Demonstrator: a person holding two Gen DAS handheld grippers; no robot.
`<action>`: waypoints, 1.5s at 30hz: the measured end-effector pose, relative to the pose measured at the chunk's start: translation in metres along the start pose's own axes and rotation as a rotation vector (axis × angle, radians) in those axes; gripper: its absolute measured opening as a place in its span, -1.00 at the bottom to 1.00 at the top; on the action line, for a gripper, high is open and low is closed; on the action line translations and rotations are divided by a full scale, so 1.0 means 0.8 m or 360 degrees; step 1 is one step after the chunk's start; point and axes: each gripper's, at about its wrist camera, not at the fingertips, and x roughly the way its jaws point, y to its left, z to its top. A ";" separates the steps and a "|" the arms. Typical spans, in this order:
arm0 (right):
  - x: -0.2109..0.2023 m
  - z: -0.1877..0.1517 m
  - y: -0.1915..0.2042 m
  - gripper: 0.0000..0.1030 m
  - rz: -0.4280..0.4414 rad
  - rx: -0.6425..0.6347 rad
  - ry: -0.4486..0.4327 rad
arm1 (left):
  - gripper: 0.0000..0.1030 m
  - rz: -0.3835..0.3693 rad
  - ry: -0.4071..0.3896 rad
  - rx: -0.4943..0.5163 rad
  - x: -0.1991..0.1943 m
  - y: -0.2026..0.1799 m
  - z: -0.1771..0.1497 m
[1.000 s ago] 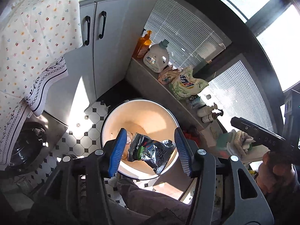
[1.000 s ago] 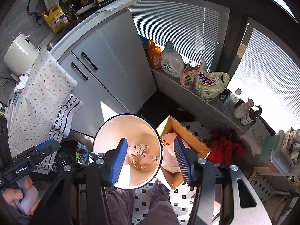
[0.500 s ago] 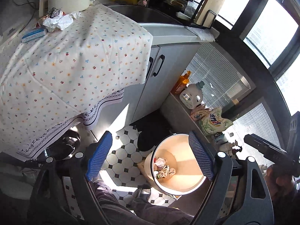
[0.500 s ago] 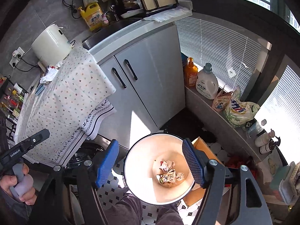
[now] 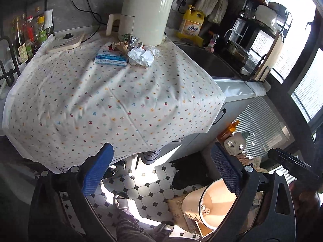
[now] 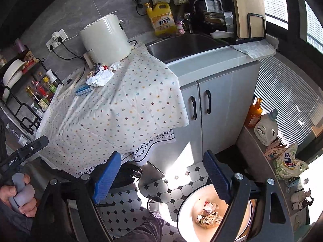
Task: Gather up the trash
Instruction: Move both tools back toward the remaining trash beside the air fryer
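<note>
In the left wrist view, the left gripper (image 5: 159, 173) has its jaws spread wide and still opening, with nothing between them. The remaining trash (image 5: 134, 52) lies far ahead and above the jaws in the picture, at the back of the tabletop (image 5: 121, 104) with the flowered cloth. It is a small heap: a crumpled white tissue (image 5: 142, 57), a blue box (image 5: 111, 58) just beside it on the left, and some wrappers (image 5: 126, 40) against the white appliance (image 5: 145, 16). The blue box has its long axis running across the picture, so it lies crosswise to the line of approach. The bin (image 5: 212, 203) with trash already inside is low on the right, on the floor.

In the right wrist view, the right gripper (image 6: 161, 179) is also empty, its jaws apart and opening. Here the heap, with the white tissue (image 6: 101, 77), is up and to the left of the jaws, clearly further off to the side. The left gripper shows only at the left edge, in a hand (image 6: 17, 196).

I judge that the left gripper faces the heap more directly, so it should reach forward first.
</note>
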 end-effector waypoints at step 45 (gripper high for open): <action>0.298 0.198 0.328 0.48 0.0081 -0.0303 0.0051 | 0.73 0.0029 -0.0207 -0.0218 0.075 0.319 0.200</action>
